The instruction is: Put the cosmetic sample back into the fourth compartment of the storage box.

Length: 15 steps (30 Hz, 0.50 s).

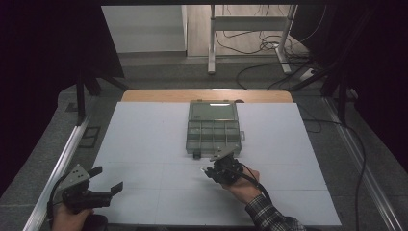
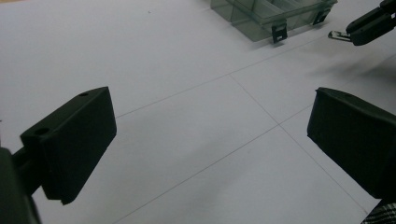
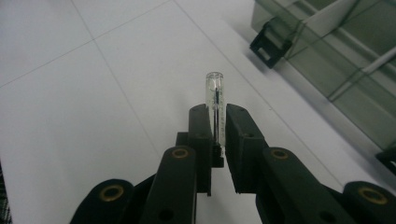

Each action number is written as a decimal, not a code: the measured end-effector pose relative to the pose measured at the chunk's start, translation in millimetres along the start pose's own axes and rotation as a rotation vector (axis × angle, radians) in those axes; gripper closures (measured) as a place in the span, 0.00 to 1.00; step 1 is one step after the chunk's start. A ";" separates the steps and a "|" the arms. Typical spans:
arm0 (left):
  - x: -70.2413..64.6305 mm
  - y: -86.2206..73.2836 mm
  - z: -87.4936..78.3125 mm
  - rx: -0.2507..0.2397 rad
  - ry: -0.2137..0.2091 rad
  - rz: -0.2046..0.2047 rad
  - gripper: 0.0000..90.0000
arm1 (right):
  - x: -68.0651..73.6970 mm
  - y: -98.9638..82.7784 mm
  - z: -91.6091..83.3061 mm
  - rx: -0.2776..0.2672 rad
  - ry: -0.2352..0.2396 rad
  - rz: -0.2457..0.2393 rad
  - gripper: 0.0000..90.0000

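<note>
While pinched between the black pads of the right gripper [image 3: 216, 122], sticks up clear of the tips — a small clear tube [image 3: 215, 91] with a dark line down its middle (a glass fuse, by the look, though too small to be sure). Clamped low on the tube, probably so the free end can be steered into a slot. Hovers just in front of the compartment box [image 1: 213, 128], lid thrown back, latches [image 3: 268, 44] facing the near edge — handy for a drop into one of the front cells. Over on the other side, well apart from the box, sits the left gripper [image 1: 107, 180], jaws spread wide over the bare white table [image 2: 187, 107], nothing between them — parked, likely waiting to steady the box.
</note>
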<state>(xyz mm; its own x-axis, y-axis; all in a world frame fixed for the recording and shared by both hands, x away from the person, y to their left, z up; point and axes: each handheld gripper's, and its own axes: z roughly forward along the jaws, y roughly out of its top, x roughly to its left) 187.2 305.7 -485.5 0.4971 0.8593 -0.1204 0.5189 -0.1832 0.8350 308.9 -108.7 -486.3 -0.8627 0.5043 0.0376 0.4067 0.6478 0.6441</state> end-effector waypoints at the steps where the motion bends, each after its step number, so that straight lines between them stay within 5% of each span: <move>1: 0.0 0.0 0.0 0.000 0.000 0.000 0.02 | -1.1 0.1 -1.0 -0.001 -0.005 0.006 0.89; 15: 0.0 0.1 0.3 0.000 -0.001 -0.003 0.02 | -22.5 0.1 -16.0 -0.044 -0.060 0.054 0.89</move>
<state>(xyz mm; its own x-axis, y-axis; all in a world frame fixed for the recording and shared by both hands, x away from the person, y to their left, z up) 187.5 305.6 -485.6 0.4965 0.8592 -0.1234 0.5205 -0.1809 0.8345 323.6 -129.1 -474.9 -0.8199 0.5718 0.0281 0.4372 0.5937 0.6756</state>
